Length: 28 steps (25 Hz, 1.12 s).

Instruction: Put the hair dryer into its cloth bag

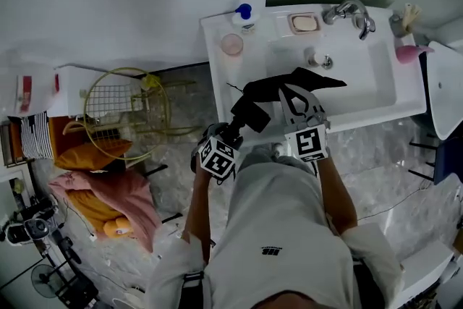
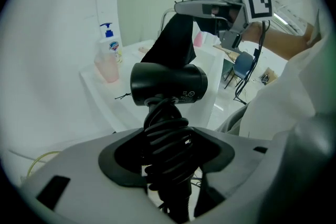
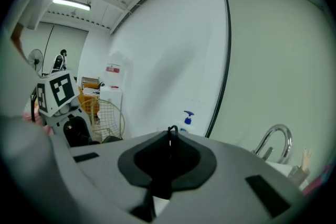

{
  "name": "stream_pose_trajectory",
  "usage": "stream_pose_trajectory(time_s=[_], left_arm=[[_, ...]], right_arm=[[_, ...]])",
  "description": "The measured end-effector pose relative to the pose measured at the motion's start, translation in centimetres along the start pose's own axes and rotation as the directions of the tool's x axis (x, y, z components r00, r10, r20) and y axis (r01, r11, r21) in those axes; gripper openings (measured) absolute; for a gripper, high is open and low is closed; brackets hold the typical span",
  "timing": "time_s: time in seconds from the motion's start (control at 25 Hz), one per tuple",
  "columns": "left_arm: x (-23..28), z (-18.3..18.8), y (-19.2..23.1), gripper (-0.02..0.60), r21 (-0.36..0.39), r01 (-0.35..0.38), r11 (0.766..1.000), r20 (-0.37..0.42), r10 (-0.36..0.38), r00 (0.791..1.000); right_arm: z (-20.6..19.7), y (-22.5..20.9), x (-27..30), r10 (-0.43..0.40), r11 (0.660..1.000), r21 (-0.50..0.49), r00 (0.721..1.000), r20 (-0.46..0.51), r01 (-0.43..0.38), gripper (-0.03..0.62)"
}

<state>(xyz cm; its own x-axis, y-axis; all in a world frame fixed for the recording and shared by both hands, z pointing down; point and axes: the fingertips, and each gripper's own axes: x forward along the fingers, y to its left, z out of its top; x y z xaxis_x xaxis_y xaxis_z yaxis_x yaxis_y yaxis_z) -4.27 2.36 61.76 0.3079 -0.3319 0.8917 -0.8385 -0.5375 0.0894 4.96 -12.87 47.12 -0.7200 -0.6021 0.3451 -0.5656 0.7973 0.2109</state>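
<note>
Your left gripper [image 2: 167, 157]: jaws clamped on hair dryer [image 2: 168, 83] handle. Your right gripper [image 3: 167, 162]: jaws pinching cloth bag [image 1: 322, 79], centre frame. Dryer still outside bag; insertion remains.

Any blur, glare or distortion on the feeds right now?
Head view: even light, sharp; black hair dryer and cloth bag merge over the white sink. Left gripper view: fisheye bend, dark corners, hair dryer sharp. Right gripper view: same bend, ceiling lamp upper left.

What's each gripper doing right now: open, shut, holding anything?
Left gripper: closed on the hair dryer, around its cord-wrapped handle.
Right gripper: shut on the black cloth bag, pinching its top edge.
</note>
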Motion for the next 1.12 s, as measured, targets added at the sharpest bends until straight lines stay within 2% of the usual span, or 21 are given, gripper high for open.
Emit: stream_pose_trajectory(time_s=[0.24,0.4,0.56,0.8,1.0,1.04,1.12], left_arm=[[-1.1,-4.8,-2.4,0.276,-0.055,-0.009,0.998,-0.042,0.007,0.999],[-1.2,-7.2,-4.6,0.276,-0.072,-0.001,0.997,-0.055,-0.003,0.998],[-1.6,-8.5,-5.7,0.276,-0.070,0.000,0.998,-0.060,-0.004,0.998],[-1.8,-9.1,-5.1,0.276,-0.027,0.018,0.999,-0.064,-0.019,0.998],[-1.5,-9.2,-3.6,0.276,0.043,0.055,0.998,-0.074,-0.052,0.996],[-1.5,-9.3,-3.2,0.276,0.059,0.064,0.996,-0.077,-0.060,0.995],[-1.5,-9.4,-2.5,0.276,0.089,0.085,0.992,-0.079,-0.078,0.994]], right_arm=[[-5.2,7.0,-3.1,0.113,0.993,0.030,0.992,-0.062,-0.111,0.038],[-9.0,10.2,-5.2,0.151,0.987,0.079,0.982,-0.117,-0.143,0.038],[-11.2,12.4,-6.3,0.170,0.982,0.106,0.972,-0.160,-0.154,0.038],[-13.5,14.2,-6.1,0.154,0.984,0.124,0.953,-0.262,-0.125,0.040],[-13.6,14.9,-5.8,0.142,0.988,0.111,0.932,-0.333,-0.111,0.045],[-13.4,14.9,-5.7,0.134,0.988,0.113,0.930,-0.342,-0.101,0.063],[-12.9,14.8,-5.2,0.115,0.990,0.113,0.924,-0.365,-0.078,0.163]])
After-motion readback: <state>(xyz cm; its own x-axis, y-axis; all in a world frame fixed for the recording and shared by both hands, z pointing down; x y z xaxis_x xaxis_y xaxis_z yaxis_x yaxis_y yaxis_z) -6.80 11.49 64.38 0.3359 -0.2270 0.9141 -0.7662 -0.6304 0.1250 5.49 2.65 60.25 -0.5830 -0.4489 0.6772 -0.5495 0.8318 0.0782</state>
